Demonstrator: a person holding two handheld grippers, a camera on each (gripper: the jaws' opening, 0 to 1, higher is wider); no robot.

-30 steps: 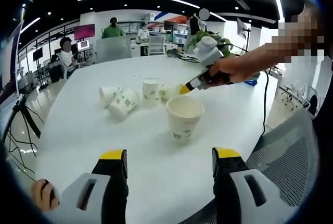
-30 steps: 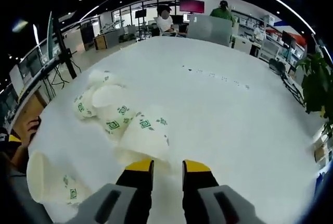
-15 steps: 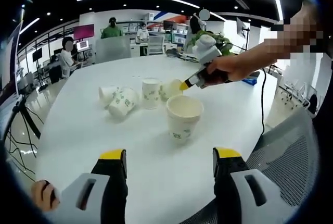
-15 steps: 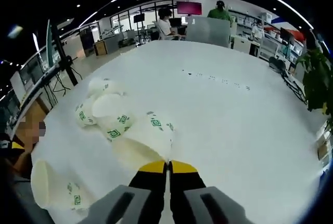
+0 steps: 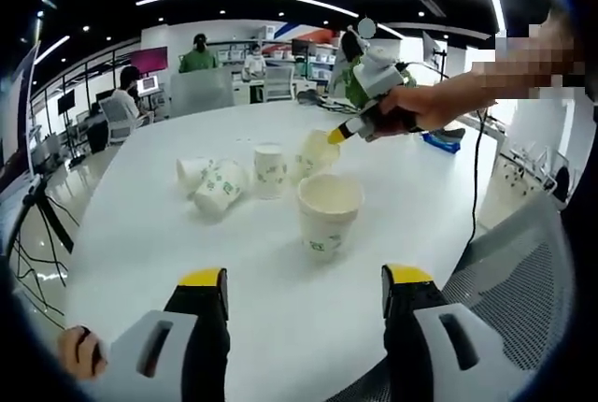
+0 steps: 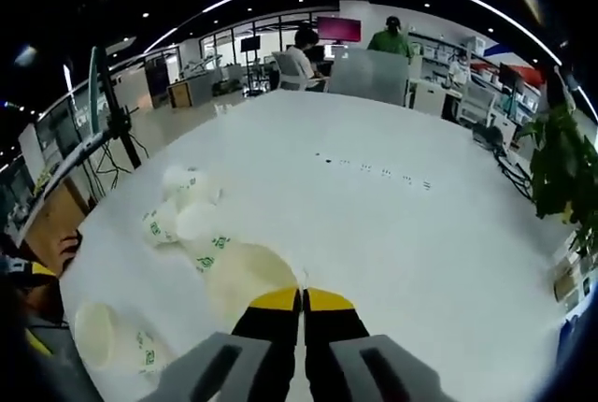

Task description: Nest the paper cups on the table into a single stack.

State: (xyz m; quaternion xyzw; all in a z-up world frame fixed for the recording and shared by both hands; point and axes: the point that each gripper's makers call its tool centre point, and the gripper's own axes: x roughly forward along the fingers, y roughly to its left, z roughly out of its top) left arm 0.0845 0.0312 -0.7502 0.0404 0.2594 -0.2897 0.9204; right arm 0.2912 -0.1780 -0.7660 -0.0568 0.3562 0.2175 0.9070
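Observation:
Several white paper cups with green print sit on the white table point(image 5: 140, 262). Nearest my open left gripper point(image 5: 306, 280) stands a large upright cup point(image 5: 329, 213). Behind it a smaller cup point(image 5: 270, 168) stands upright, and two cups point(image 5: 217, 185) lie on their sides at the left. A hand holds my right gripper point(image 5: 338, 133) above them, shut on the rim of a tilted cup point(image 5: 313, 151) that hangs clear of the table. In the right gripper view the jaws point(image 6: 301, 301) pinch that cup point(image 6: 245, 276); the lying cups point(image 6: 173, 206) and the large cup point(image 6: 117, 337) are below.
A grey mesh chair point(image 5: 523, 271) stands at the table's near right edge. A tripod point(image 5: 42, 206) stands on the floor at the left. People sit at desks far behind the table, and a green plant point(image 6: 561, 168) is at its far side.
My right gripper closed from open onto the cup's rim, then lifted the cup off the table. The left gripper has stayed still and open.

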